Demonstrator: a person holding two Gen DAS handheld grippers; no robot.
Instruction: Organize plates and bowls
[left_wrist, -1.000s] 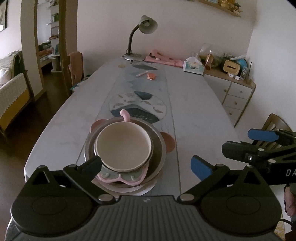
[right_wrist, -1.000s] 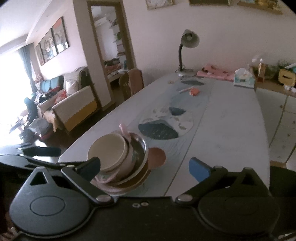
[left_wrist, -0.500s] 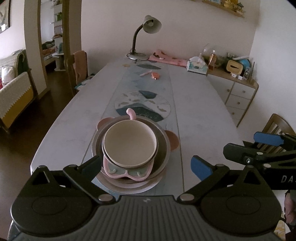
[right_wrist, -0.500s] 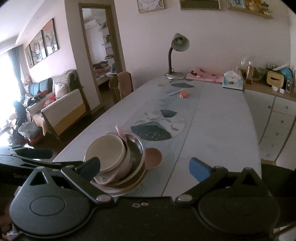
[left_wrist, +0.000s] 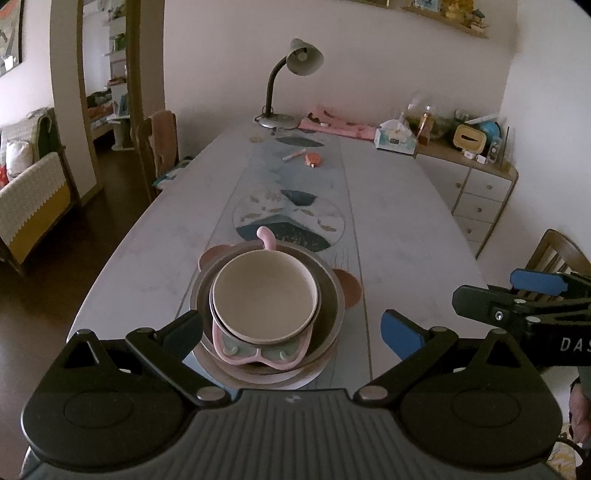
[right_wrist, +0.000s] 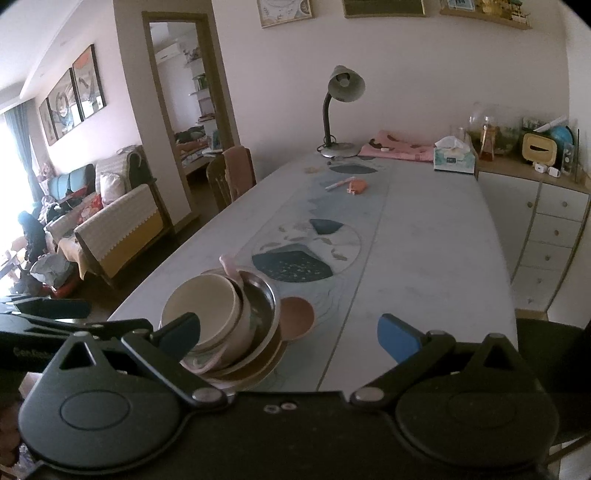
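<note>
A stack of dishes stands at the near end of the table. On top is a cream bowl (left_wrist: 265, 296) (right_wrist: 201, 308). It sits in a pink child's dish (left_wrist: 264, 353) with a curled handle (left_wrist: 267, 238), inside a steel bowl (left_wrist: 327, 295) (right_wrist: 261, 295), on a brown plate with round ears (left_wrist: 349, 288) (right_wrist: 295, 315) and a pale plate (left_wrist: 258, 376) at the bottom. My left gripper (left_wrist: 291, 332) is open and empty, just before the stack. My right gripper (right_wrist: 290, 334) is open and empty, to the right of the stack; it also shows in the left wrist view (left_wrist: 517, 295).
A long white table (left_wrist: 406, 236) carries a patterned runner (left_wrist: 295, 206). At its far end are a desk lamp (left_wrist: 291, 74), a pink cloth (left_wrist: 340, 125), a tissue box (left_wrist: 395, 138) and a small orange item (left_wrist: 314, 159). Chairs stand left (left_wrist: 160, 147) and right (left_wrist: 554, 251). A drawer cabinet (left_wrist: 476, 192) is at right.
Both grippers have drawn back and up from the stack, which now looks smaller and farther. The dishes have not moved. Both grippers stay open.
</note>
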